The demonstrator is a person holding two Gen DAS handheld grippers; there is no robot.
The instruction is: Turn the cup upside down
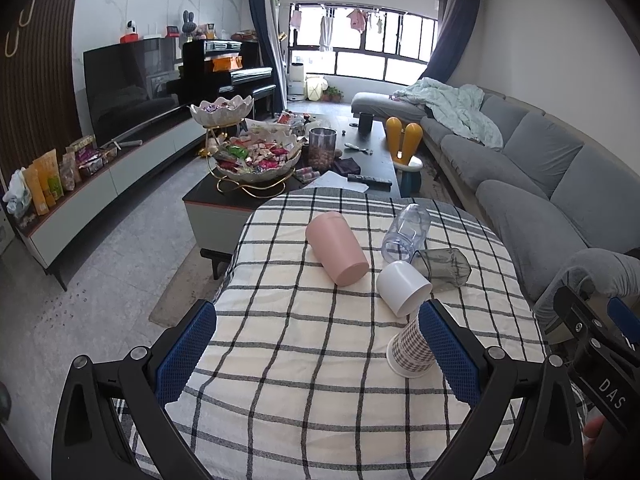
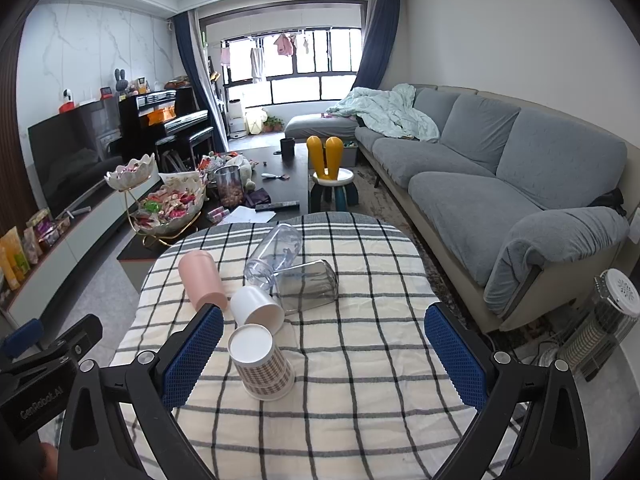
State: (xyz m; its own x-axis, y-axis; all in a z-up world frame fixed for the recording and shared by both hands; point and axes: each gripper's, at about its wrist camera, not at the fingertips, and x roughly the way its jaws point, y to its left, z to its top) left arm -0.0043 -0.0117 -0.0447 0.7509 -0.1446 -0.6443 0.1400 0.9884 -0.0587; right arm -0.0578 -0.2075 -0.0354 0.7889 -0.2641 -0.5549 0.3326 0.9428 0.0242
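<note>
A round table covered with a black-and-cream checked cloth is shown from two wrist cameras. Five cups are gathered on it. A brown-and-white checked paper cup is seen standing mouth down, base up, so it appears already flipped. Just behind it, a white plastic cup is laid on its side, mouth toward the cameras. A pink plastic cup, a clear bluish plastic cup and a smoky grey faceted glass are also laid on their sides, seemingly awaiting turning.

The left tool is held released, blue pads wide apart, nothing between them; the checked cup is seen just beside its right-hand pad, contact uncertain. The right tool is likewise released and empty, with the checked cup near its left-hand pad and the white cup just ahead.
</note>
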